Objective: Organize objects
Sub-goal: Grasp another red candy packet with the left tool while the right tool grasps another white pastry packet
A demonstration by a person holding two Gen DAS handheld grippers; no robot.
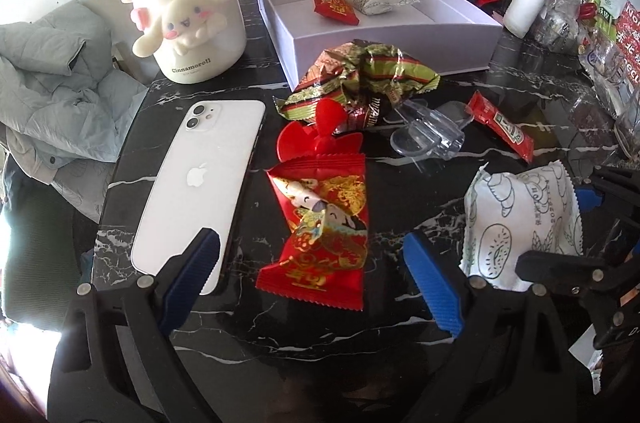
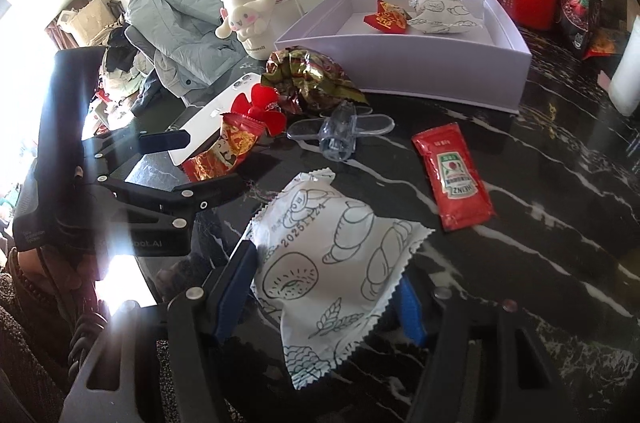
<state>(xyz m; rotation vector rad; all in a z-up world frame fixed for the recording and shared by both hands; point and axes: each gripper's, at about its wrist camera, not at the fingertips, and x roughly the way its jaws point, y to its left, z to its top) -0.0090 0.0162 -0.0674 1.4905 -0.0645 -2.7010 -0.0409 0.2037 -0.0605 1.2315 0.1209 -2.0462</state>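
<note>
Surface: black marble table (image 1: 400, 183), cluttered.
Landmark: white box (image 2: 440, 79), lid up, holding two packets.
Right gripper (image 2: 324, 303): jaws clamped on white bread packet (image 2: 340, 263), near side of box.
Left gripper (image 1: 312, 287): jaws wide, straddling red snack packet (image 1: 320, 223), untouched, before box.

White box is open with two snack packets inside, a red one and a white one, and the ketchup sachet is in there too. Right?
Not quite. The ketchup sachet isn't in the white box; it lies on the black marble table in front of it. The rest holds: the box is open, with a red packet and a white packet inside. The right wrist view shows it best.
</note>
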